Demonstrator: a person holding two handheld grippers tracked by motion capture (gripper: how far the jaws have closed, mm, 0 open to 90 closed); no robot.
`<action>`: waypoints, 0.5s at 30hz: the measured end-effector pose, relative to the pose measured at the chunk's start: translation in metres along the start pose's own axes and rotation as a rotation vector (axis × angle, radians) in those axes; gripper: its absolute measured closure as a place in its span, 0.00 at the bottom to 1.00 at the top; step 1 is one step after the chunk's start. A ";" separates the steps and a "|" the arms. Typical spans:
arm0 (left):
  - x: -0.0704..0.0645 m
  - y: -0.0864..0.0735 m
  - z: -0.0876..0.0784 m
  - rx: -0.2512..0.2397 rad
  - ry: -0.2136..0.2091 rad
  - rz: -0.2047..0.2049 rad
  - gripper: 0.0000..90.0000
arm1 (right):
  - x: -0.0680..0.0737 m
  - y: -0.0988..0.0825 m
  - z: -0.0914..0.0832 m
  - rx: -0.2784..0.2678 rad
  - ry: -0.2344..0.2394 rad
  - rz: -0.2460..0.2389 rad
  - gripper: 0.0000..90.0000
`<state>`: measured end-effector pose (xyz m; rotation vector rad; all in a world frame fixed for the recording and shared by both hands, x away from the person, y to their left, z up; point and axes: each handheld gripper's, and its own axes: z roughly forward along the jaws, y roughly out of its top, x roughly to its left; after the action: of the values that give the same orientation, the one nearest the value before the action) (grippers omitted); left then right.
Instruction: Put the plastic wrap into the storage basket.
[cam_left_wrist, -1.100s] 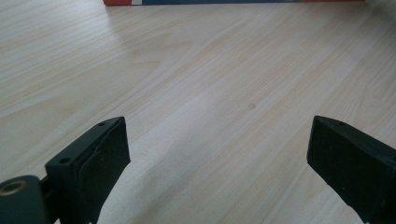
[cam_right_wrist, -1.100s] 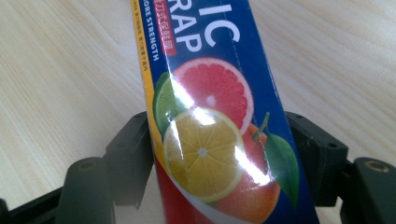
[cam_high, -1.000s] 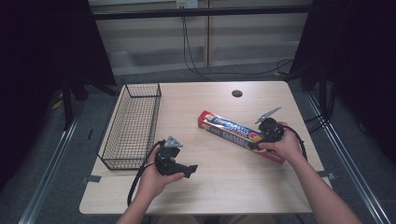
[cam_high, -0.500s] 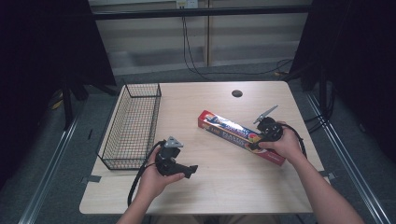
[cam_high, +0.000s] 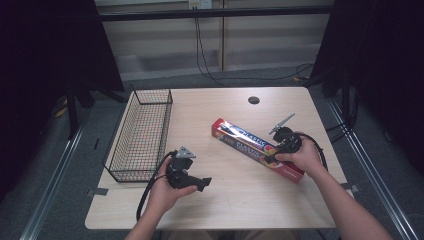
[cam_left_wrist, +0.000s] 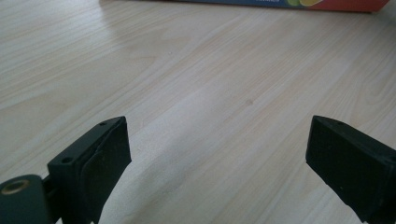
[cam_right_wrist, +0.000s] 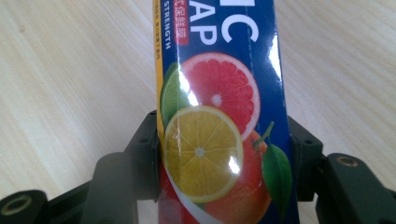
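A long box of plastic wrap (cam_high: 240, 141), blue and red with citrus pictures, lies slantwise on the wooden table (cam_high: 240, 200) right of centre. My right gripper (cam_high: 270, 154) is shut on its near end; in the right gripper view the two jaws press both sides of the box (cam_right_wrist: 217, 93), right gripper (cam_right_wrist: 224, 156). My left gripper (cam_high: 204, 184) is held low over the table's front left, pointing right. Its jaws stand wide apart in the left gripper view, left gripper (cam_left_wrist: 217, 163), with bare wood between them and the box's edge (cam_left_wrist: 280, 3) far ahead.
A black wire basket (cam_high: 142, 132) stands along the table's left side, just behind my left hand. A dark round hole (cam_high: 253, 100) sits near the table's back edge. Cables trail from both grippers toward the person.
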<state>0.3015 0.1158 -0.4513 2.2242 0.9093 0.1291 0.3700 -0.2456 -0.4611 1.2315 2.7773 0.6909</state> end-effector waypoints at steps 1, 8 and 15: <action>0.000 0.000 0.000 0.000 -0.002 0.000 0.07 | 0.001 0.000 -0.001 0.005 0.000 -0.001 0.48; -0.001 0.000 0.000 0.006 0.007 0.003 0.07 | 0.008 0.000 -0.006 -0.017 0.007 -0.033 0.49; -0.003 0.005 -0.003 -0.018 -0.013 0.011 0.07 | 0.014 0.000 -0.010 -0.030 0.039 -0.034 0.49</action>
<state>0.3012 0.1133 -0.4459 2.2114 0.8855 0.1279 0.3584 -0.2397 -0.4503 1.1758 2.8007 0.7597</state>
